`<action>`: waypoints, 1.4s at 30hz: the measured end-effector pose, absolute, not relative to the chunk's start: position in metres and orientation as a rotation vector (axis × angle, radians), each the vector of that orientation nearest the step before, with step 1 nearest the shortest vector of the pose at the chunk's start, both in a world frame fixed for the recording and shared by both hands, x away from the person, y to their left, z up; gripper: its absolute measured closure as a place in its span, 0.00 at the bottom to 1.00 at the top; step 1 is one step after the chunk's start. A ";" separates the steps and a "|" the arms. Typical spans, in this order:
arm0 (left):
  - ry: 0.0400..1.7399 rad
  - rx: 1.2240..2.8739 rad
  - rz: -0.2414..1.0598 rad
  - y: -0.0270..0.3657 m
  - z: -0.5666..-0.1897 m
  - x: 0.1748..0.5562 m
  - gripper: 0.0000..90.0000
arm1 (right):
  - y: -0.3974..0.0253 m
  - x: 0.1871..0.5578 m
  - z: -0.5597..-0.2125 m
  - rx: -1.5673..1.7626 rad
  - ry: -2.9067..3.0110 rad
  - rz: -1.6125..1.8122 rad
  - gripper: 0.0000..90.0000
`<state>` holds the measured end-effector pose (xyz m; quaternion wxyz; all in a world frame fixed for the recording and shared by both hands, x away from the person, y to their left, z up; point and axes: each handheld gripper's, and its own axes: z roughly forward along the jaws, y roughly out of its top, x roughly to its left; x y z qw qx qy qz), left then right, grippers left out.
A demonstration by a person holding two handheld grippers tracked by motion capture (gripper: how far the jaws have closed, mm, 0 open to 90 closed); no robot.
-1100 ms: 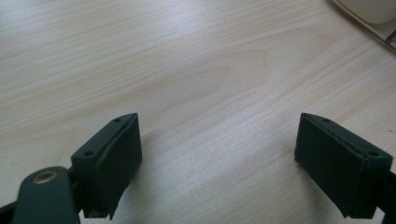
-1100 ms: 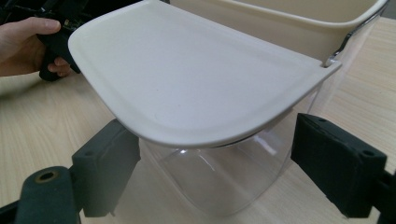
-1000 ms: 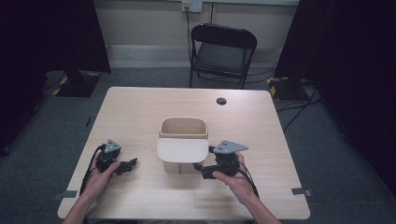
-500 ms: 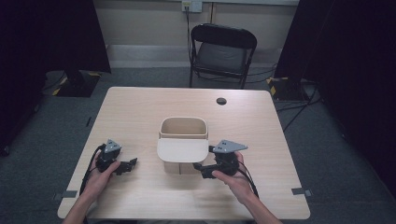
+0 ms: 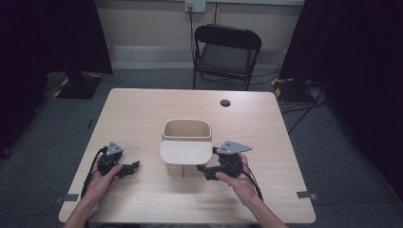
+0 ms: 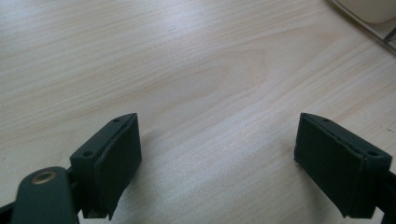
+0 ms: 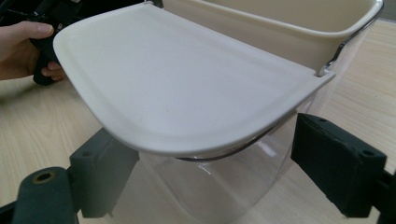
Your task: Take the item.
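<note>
Bin [image 5: 186, 132], cream-coloured with an open top, stands near the middle of the wooden table [image 5: 142, 109]; its flat lid [image 5: 186, 152] is swung out toward the person and lies roughly level over the bin's near side. In the right gripper view the lid [image 7: 177, 88] overhangs a clear lower body [image 7: 219, 186], and a thin wire bail [image 7: 341, 46] runs along the rim. Right gripper [image 5: 205, 170], just right of the bin's near side, has its jaws spread wide on either side of the clear body, apparently not touching it. Left gripper [image 5: 134, 166], well to the left of the bin, rests low over bare tabletop with its jaws likewise spread and nothing between them. Beyond the bin, a dark folding chair [image 5: 227, 52] stands behind the table's far edge.
</note>
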<state>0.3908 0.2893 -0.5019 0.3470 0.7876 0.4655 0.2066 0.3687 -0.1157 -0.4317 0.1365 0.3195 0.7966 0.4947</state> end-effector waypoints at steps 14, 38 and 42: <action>1.206 2.043 0.535 0.289 -0.502 0.391 0.16 | -0.116 0.369 -0.426 0.916 2.282 1.453 0.16; 1.202 2.045 0.532 0.290 -0.502 0.391 0.16 | -0.118 0.372 -0.421 0.909 2.287 1.463 0.19; 1.203 2.043 0.527 0.290 -0.502 0.391 0.16 | -0.117 0.372 -0.420 0.918 2.293 1.457 0.19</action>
